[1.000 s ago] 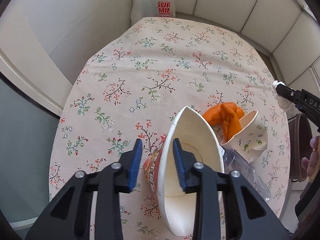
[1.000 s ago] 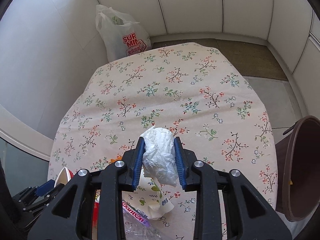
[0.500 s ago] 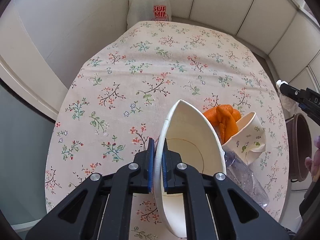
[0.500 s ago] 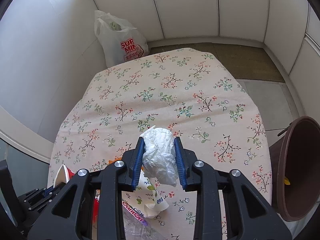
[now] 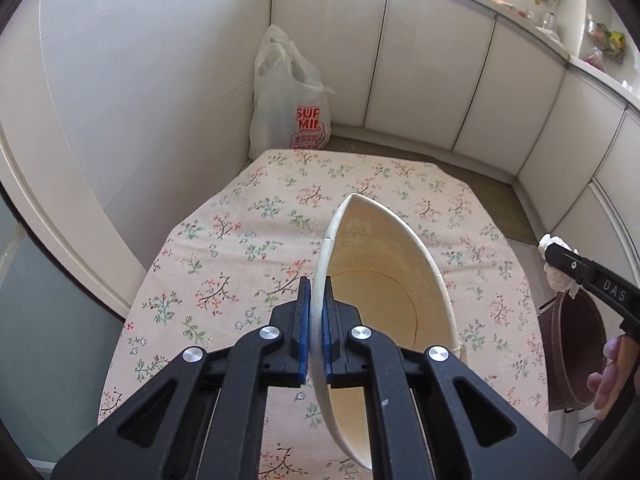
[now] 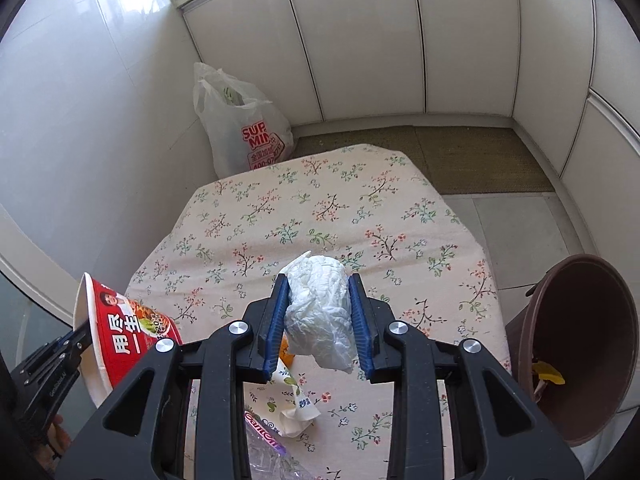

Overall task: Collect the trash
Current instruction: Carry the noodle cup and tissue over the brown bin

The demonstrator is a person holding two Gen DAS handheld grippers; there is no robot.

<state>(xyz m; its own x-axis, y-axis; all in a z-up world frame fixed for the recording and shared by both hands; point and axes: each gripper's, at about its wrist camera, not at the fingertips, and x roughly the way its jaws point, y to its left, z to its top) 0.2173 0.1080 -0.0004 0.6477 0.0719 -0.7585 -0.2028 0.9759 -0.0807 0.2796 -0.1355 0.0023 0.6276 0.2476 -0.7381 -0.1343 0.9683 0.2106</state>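
Left tool (image 5: 316, 330) pinches paper noodle cup (image 5: 384, 304) by its thin rim. Right tool (image 6: 318, 322) grips crumpled white wad (image 6: 320, 312), possibly tissue, above floral-clothed bench (image 6: 304, 216).

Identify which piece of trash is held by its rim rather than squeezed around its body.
The noodle cup: the left gripper pinches its thin rim, while the right gripper squeezes the white wad bodily.

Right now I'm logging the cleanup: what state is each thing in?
Left tongs: shut on the noodle cup's wall.
Noodle cup: empty, lifted, tilted.
Right tongs: shut on crumpled tissue.
Brown bin: open, some scraps inside.
Paper cup: crushed, lying on tablecloth.
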